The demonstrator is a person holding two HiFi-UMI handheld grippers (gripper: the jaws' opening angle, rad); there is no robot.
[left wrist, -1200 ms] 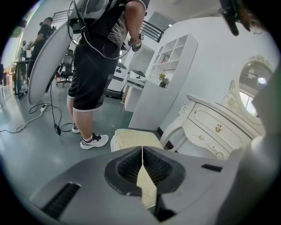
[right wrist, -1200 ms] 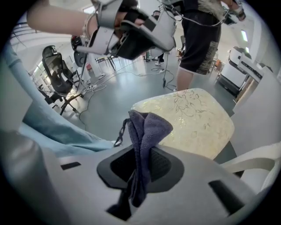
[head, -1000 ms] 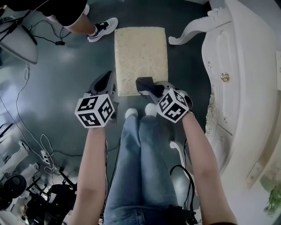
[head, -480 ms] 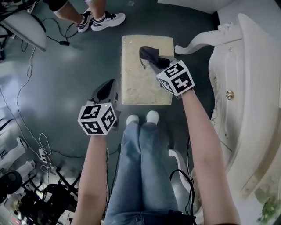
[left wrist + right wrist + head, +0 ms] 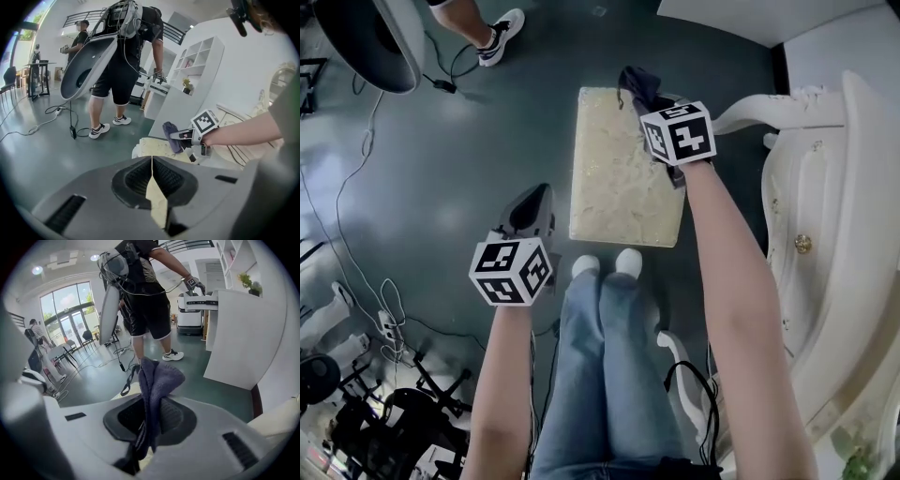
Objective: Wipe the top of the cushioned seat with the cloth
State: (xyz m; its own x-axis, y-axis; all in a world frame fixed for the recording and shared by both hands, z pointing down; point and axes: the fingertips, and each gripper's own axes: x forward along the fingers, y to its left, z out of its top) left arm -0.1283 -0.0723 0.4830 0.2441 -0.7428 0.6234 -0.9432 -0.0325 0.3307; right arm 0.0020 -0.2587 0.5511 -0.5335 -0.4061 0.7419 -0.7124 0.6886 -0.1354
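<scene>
Pinching cloth point(image 5: 158, 373), right gripper point(image 5: 145, 423) jaws tight.

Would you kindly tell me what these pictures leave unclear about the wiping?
- Head view: the right gripper and its cube cover where the cloth meets the seat, so contact is unclear.
- Right gripper view: the gripper's body hides most of the seat below the cloth.
- Head view: the seat's underside is hidden beneath its top.

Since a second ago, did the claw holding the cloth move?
Yes. The right claw, shut on the cloth, slid from the cushioned seat's near edge, by the person's shoes, to its far edge.
</scene>
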